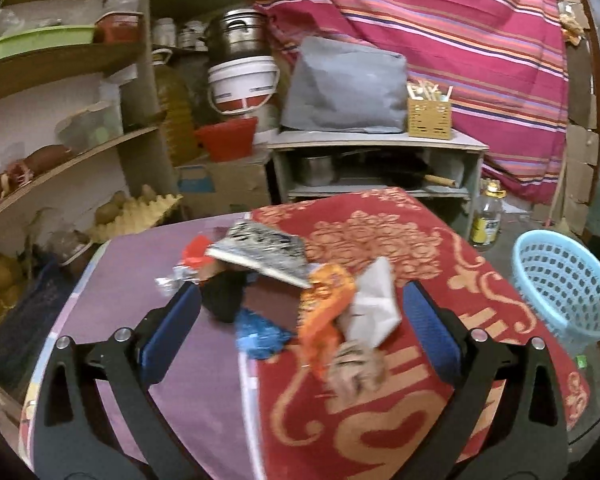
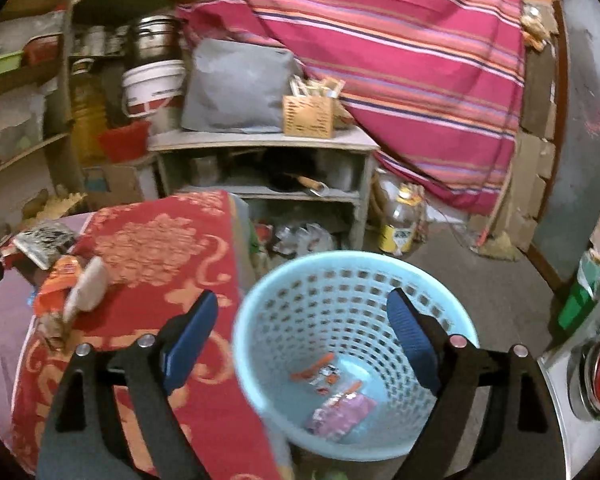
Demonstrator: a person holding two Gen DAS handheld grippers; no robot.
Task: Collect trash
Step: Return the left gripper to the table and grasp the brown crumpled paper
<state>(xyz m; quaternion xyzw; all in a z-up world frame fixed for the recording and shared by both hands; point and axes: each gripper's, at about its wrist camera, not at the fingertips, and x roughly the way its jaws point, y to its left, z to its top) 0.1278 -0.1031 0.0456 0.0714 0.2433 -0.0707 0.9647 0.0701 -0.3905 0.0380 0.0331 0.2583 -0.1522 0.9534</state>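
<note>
**Both grippers empty, trash split between heap and basket**

Spread wide and holding nothing: left gripper (image 1: 300, 316), blue fingers (image 1: 172, 332) straddling the wrapper heap, probably lined up for a grab. Just beyond, orange wrapper (image 1: 324, 300), white paper (image 1: 374, 300) and blue scrap (image 1: 260, 330) lying on the red patterned cloth (image 1: 380, 232) over the surface. Likewise parted and empty: right gripper (image 2: 304, 344), poised above the blue basket (image 2: 256, 360), a placement suited to dropping. Deep inside, purple wrapper (image 2: 344, 412) and orange-printed wrapper (image 2: 320, 372) already binned. Farther off, grey shelf unit (image 2: 260, 142).

Cluttered home storeroom, shelves (image 1: 60, 60) of produce, steel pots (image 1: 240, 32), striped blanket (image 2: 400, 60)
</note>
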